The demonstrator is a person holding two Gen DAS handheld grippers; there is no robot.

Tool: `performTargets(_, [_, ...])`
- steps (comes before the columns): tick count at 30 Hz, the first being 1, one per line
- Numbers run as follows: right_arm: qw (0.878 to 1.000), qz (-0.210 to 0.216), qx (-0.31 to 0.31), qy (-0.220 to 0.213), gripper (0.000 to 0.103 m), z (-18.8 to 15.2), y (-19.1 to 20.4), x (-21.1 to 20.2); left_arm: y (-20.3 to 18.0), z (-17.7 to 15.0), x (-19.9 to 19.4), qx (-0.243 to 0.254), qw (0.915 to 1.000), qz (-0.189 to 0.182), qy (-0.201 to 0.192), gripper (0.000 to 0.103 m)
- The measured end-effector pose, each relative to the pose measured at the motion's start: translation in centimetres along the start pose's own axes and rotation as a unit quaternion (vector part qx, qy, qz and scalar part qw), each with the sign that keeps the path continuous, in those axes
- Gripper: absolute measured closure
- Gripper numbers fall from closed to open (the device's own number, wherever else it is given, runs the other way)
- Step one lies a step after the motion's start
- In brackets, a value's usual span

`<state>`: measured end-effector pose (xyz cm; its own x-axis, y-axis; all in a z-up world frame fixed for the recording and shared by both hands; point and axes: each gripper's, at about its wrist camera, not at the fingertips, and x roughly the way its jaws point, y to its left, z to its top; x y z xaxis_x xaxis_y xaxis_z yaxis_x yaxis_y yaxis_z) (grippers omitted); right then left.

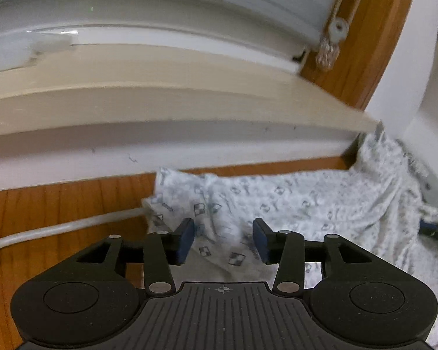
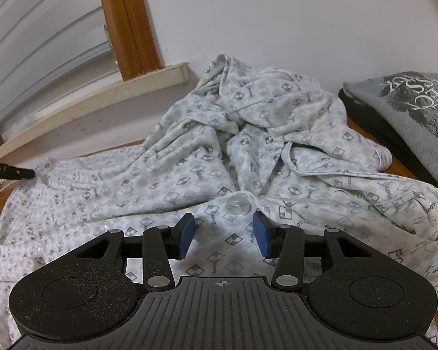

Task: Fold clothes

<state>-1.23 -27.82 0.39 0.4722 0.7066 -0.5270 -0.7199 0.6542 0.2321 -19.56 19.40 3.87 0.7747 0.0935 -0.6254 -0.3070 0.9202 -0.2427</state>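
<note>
Across the wooden table [image 2: 400,163] the patterned pyjama shirt [image 2: 189,175] lies crumpled, its far part heaped against the wall [image 2: 277,14], so folding looks barely begun: no neat crease shows, and spreading, sleeve folds and halving all seem left. Beside it sits a grey printed garment [image 2: 408,110], seemingly folded already. Above the shirt's near edge, the left gripper [image 1: 223,240] has its jaws apart, gripping nothing. By a clear button [image 2: 238,204], the right gripper [image 2: 223,234] also stands open over the cloth, empty.
</note>
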Motion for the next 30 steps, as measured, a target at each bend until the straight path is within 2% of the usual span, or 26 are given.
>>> performTargets(1, [1.0, 0.001, 0.001, 0.0, 0.058, 0.0, 0.0, 0.0, -0.6, 0.0, -0.2, 0.012, 0.9999, 0.001, -0.008, 0.1])
performTargets(4, [1.0, 0.004, 0.007, -0.001, 0.058, 0.0, -0.2, 0.0, -2.4, 0.7, -1.2, 0.013, 0.9987, -0.031, -0.037, 0.099])
performTargets(5, [1.0, 0.006, 0.009, -0.002, 0.058, 0.0, -0.2, 0.0, -3.4, 0.9, -1.5, 0.021, 0.9979, -0.05, -0.036, 0.096])
performTargets(7, [1.0, 0.007, 0.011, -0.002, 0.058, -0.1, -0.3, 0.0, -5.4, 1.1, -1.8, 0.042, 0.9948, -0.089, -0.025, 0.075])
performTargets(8, [1.0, 0.007, 0.011, -0.002, 0.058, -0.1, -0.3, 0.0, -6.0, 0.8, -2.1, 0.053, 0.9932, -0.1, -0.024, 0.058])
performTargets(9, [1.0, 0.008, 0.012, -0.002, 0.058, -0.1, -0.3, 0.0, -6.6, 0.4, -2.3, 0.065, 0.9915, -0.11, -0.023, 0.052])
performTargets(12, [1.0, 0.008, 0.013, -0.003, 0.058, -0.1, -0.3, 0.0, -5.8, -0.6, -3.1, 0.07, 0.9926, -0.096, -0.024, 0.052])
performTargets(16, [1.0, 0.009, 0.01, -0.003, 0.058, -0.1, -0.3, 0.0, -1.8, -1.4, -4.1, 0.033, 0.9956, -0.08, -0.037, 0.052])
performTargets(18, [1.0, 0.009, 0.01, -0.003, 0.058, -0.2, -0.3, 0.0, 0.3, -1.4, -4.4, 0.014, 0.9971, -0.063, -0.041, 0.052])
performTargets(22, [1.0, 0.008, 0.011, -0.003, 0.058, -0.2, -0.2, 0.0, 2.0, -1.1, -3.3, 0.015, 0.9988, -0.024, -0.039, 0.054])
performTargets(25, [1.0, 0.007, 0.01, -0.003, 0.058, -0.2, -0.2, 0.0, 1.7, -0.8, -1.6, 0.03, 0.9992, -0.013, -0.023, 0.054])
performTargets(30, [1.0, 0.007, 0.009, -0.003, 0.058, -0.3, -0.2, 0.0, -1.0, -0.6, 0.3, 0.127, 0.9906, 0.044, -0.028, 0.054])
